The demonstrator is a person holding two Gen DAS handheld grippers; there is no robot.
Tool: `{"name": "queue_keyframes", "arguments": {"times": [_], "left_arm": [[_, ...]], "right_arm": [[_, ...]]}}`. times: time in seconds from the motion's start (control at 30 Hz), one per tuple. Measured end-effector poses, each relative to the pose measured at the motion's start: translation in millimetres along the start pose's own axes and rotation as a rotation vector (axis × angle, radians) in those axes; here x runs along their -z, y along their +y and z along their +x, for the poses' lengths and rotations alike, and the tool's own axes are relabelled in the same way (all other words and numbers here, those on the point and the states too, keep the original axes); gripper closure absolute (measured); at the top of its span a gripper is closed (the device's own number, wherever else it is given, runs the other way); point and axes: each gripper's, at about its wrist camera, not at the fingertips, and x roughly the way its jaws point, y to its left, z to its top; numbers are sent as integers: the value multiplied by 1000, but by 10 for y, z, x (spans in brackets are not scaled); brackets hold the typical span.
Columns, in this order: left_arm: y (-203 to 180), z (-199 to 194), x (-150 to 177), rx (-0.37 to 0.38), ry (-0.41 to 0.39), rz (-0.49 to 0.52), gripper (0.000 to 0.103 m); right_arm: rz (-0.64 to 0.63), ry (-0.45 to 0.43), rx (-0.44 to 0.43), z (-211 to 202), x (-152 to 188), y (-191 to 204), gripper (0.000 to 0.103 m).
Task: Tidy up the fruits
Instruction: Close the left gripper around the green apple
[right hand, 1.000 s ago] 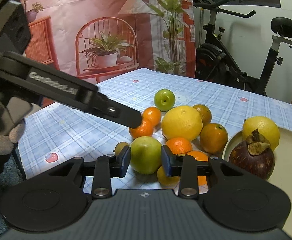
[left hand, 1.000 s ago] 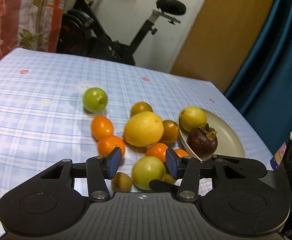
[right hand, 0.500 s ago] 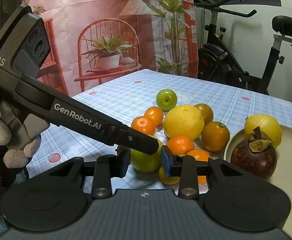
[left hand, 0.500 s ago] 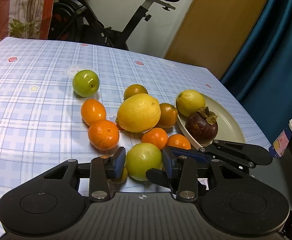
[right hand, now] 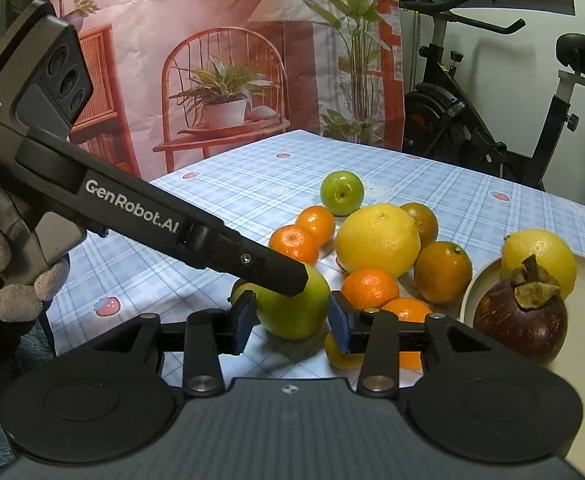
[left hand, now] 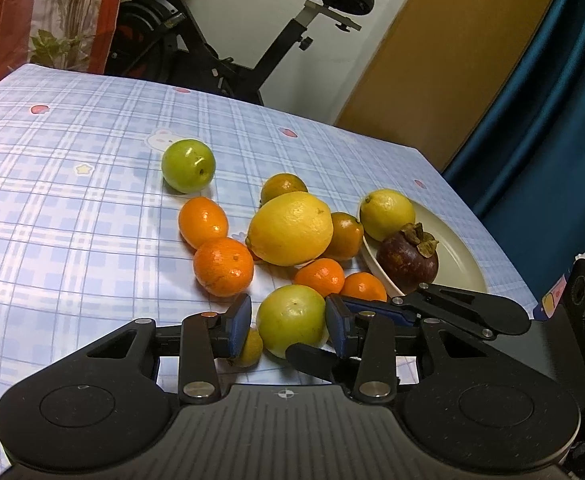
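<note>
Both grippers point down at a slant toward the same yellow-green fruit (left hand: 292, 320) on the near part of the checked tablecloth (left hand: 72, 240). The left gripper (left hand: 288, 326) has this fruit between its blue pads (left hand: 239, 326); a thin gap shows on each side, so I cannot tell if the pads press it. The right gripper (right hand: 292, 320) also has the fruit (right hand: 296, 308) between its pads, and its jaws are opening now, with a clear gap on both sides, so it is released.

The right wrist view shows what the left one does not: the long black body of the left gripper (right hand: 196, 240) coming in from the left, its finger tip lying on top of the fruit, and a gloved hand (right hand: 8, 272) that holds its handle. It also shows a printed curtain (right hand: 212, 60) with a chair and plants.

The left wrist view shows the fingers of the right gripper (left hand: 452, 308) coming in from the right, just beside the plate (left hand: 460, 256), and a blue curtain (left hand: 552, 100) on the far right.

The other fruits lie in a group beyond: a big lemon (left hand: 290, 228), several oranges (left hand: 223, 266) and a green apple (left hand: 188, 165) farther away. A smaller lemon (left hand: 386, 214) and a mangosteen (left hand: 408, 260) are on the plate at the right. An exercise bike (left hand: 232, 40) stands behind the table.
</note>
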Motion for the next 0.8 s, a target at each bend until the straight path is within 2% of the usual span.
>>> {"name": "queue_keyframes", "arguments": {"times": [0.23,0.8], "left_arm": [[33,-15,6,2,-3,-25,60],[-85,55,44,-16,1,40,59]], "right_arm": [[-59,33,21,166,-13,84,53],[-36,20,24,156,22,67,54]]}}
